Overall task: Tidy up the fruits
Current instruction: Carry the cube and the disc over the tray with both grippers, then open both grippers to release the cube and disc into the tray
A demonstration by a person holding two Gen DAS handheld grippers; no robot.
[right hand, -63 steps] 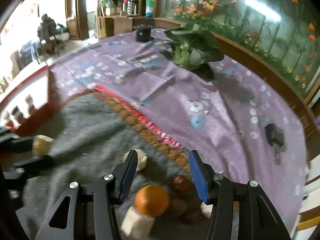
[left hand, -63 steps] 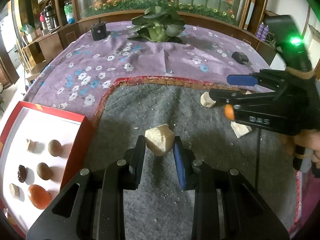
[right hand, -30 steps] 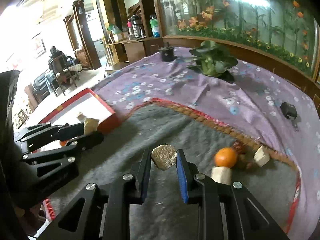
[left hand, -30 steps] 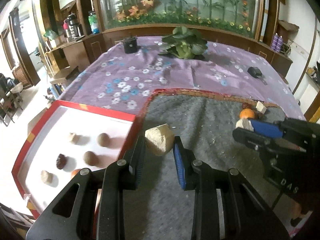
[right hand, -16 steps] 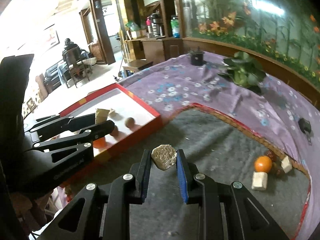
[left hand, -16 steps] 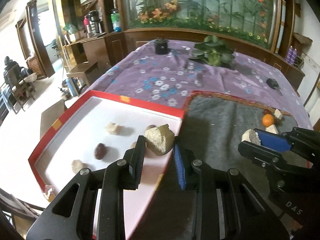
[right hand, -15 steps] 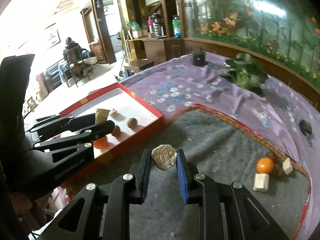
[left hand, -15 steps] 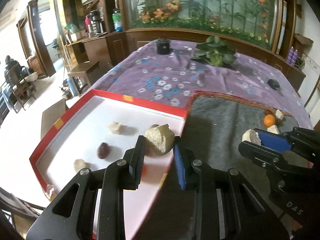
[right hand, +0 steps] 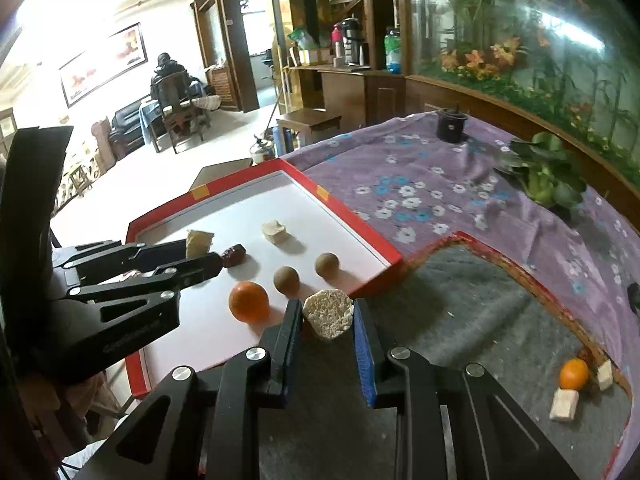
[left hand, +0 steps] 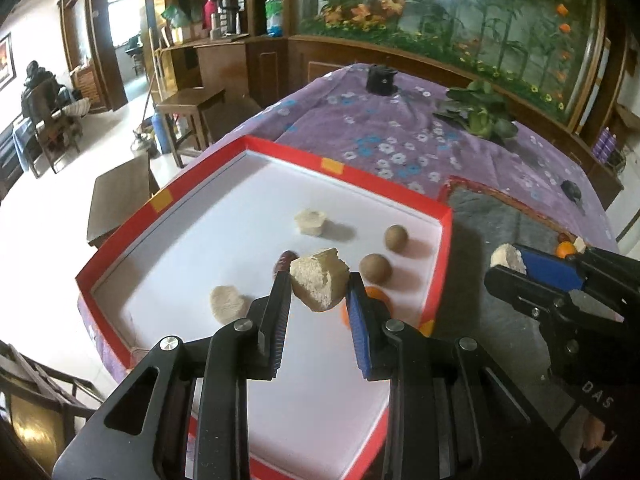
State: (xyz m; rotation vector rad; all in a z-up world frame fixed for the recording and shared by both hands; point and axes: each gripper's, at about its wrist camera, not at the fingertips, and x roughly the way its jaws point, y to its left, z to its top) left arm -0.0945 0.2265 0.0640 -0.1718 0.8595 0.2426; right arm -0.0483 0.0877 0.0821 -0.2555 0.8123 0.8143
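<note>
Left wrist view: left gripper (left hand: 319, 294) clamps pale rough fruit chunk (left hand: 318, 278) above red-rimmed white tray (left hand: 444, 240), for depositing; right gripper (right hand: 327, 320) pinches flat speckled piece (right hand: 329, 313), awaiting placement.

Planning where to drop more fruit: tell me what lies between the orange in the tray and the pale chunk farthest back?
In the right wrist view, a brown ball lies between the orange and pale chunk.

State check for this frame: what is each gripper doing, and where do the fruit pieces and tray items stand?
Left gripper: shut on pale chunk, above the red tray.
Right gripper: shut on flat pale piece, near the tray edge.
Orange: resting in the tray.
Two brown balls: resting in the tray.
Second orange: on the grey mat.
</note>
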